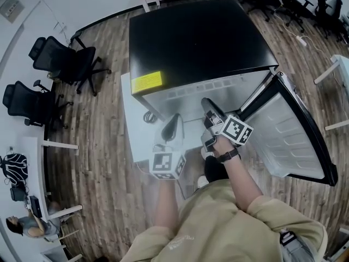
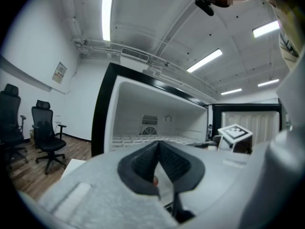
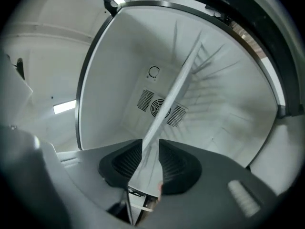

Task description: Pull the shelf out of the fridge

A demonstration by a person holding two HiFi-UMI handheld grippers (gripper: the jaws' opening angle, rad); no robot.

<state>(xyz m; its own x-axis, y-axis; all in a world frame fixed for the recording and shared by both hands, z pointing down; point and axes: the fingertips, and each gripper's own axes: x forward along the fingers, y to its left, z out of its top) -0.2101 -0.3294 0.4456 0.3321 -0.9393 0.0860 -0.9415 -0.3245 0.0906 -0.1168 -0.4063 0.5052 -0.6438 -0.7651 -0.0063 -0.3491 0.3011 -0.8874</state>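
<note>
Jaws of the right gripper (image 3: pixel 150 142) stand a little apart in its own view, with the white shelf (image 3: pixel 177 87) running edge-on between them toward 1 o'clock and no pad plainly pressing it; the left gripper (image 2: pixel 158 143) has its jaws together on nothing and points level at the mouth of the fridge (image 2: pixel 102 109); the head view shows neither gap, only both tools side by side at the fridge front, the right one reaching further in; the left gripper view alone shows the shelf lying flat, seated inside the cabinet, with a round fan vent (image 2: pixel 149 130) on the back wall behind it; the black-topped fridge stands on a wood floor (image 1: pixel 103 146), its door (image 1: pixel 297 138) swung open at 3 o'clock; office chairs (image 1: pixel 60 59) stand at 9 to 10 o'clock; strip lights (image 2: pixel 107 13) line the ceiling.
</note>
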